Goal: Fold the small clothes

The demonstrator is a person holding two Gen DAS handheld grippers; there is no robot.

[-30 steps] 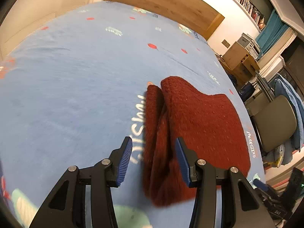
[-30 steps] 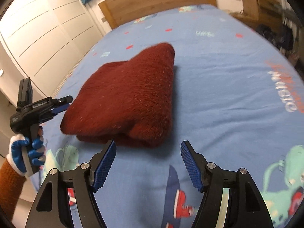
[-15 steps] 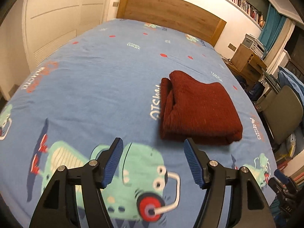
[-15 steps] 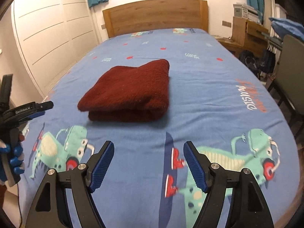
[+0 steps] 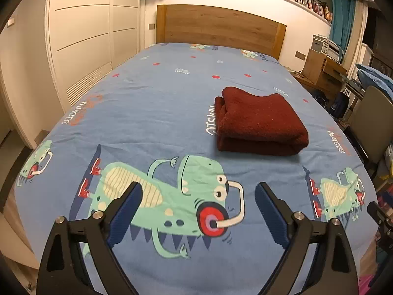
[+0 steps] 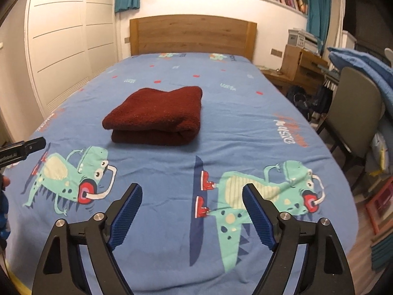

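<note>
Both the left gripper (image 5: 196, 211) and right gripper (image 6: 191, 209) tilt down over the bed (image 5: 152, 113), jaws just opened wide and empty, well back from the folded red cloth (image 5: 260, 120) lying on it.

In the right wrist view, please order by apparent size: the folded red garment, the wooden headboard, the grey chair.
1. Wooden headboard
2. Folded red garment
3. Grey chair
The first two look nearly alike; the headboard is farther away, so this ranking is unsure.

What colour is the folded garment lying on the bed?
Dark red, a plain fuzzy knit. The folded garment shows best in the right wrist view.
</note>
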